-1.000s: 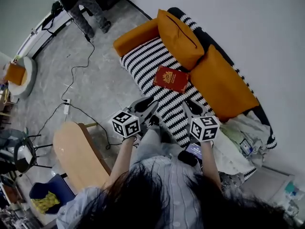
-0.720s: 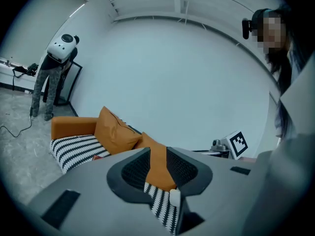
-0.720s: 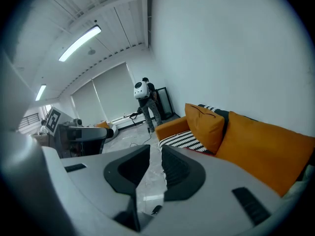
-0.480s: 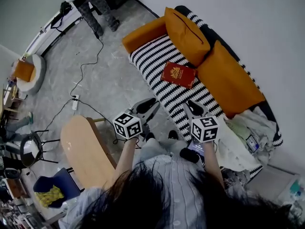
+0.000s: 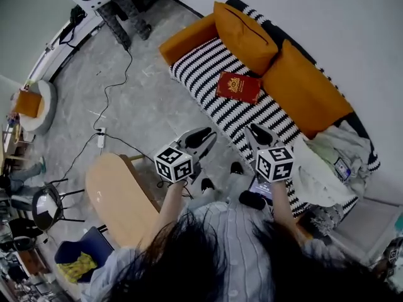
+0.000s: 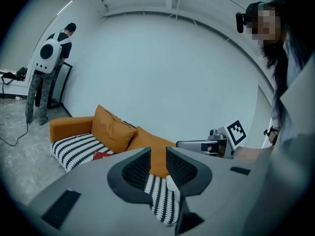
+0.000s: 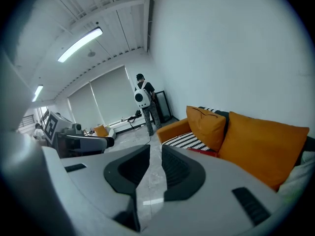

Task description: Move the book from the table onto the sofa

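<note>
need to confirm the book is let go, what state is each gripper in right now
left gripper: slightly open, nothing between its jaws
right gripper: open by a narrow gap, holding nothing
book: lying on the sofa, clear of both

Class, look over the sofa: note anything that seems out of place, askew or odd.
The book lies skewed on the sofa, across its striped seat. Pale cloth is heaped over the sofa's near end. Nothing looks spilled or damaged.
</note>
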